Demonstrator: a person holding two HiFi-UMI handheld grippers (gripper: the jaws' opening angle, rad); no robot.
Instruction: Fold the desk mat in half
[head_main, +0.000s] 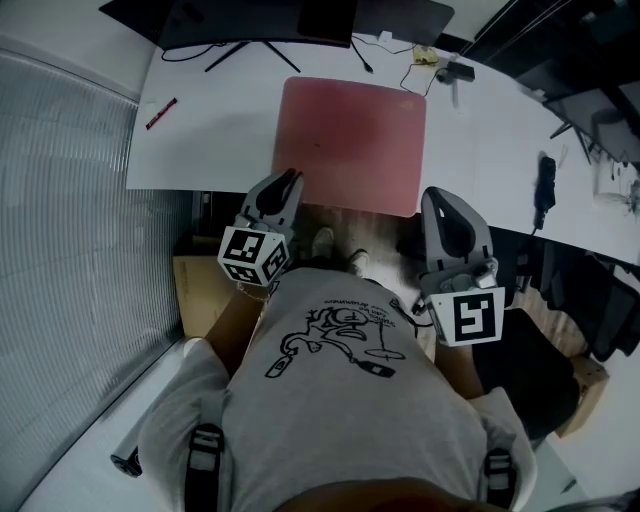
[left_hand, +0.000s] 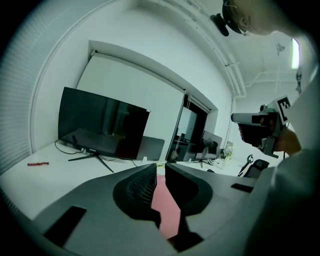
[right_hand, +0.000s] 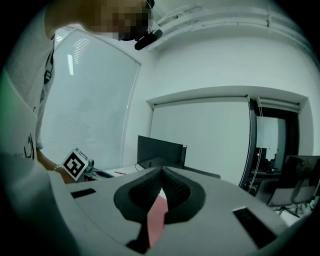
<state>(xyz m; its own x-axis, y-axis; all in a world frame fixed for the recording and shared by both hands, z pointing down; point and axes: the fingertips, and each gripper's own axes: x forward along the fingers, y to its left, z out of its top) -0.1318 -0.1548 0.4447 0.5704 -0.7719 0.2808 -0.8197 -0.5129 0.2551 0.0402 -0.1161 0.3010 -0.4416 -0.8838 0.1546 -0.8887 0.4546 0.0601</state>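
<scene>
The room is an office with pale walls, and a white desk (head_main: 220, 130) carries a dark monitor (left_hand: 100, 130) at its far side. At the left of the desk lies a red pen (head_main: 161, 113). Next comes the left gripper (head_main: 292, 178), just before the mat's near left corner; its jaws stand a little apart with nothing between them. The pink desk mat (head_main: 350, 140) lies flat and unfolded in the middle of the desk, and its near edge reaches the desk's front edge, perhaps a little over it. The right gripper (head_main: 433, 193) hovers beside the near right corner with its jaws closed together and empty. I judge the step is to take the near edge: both jaws should open and pinch one near corner each, then lift evenly and carry the edge to meet the far edge, corner on corner. On the grey T-shirt (head_main: 340, 400) there is a printed drawing with small writing, too small to read; I see no brand name.
</scene>
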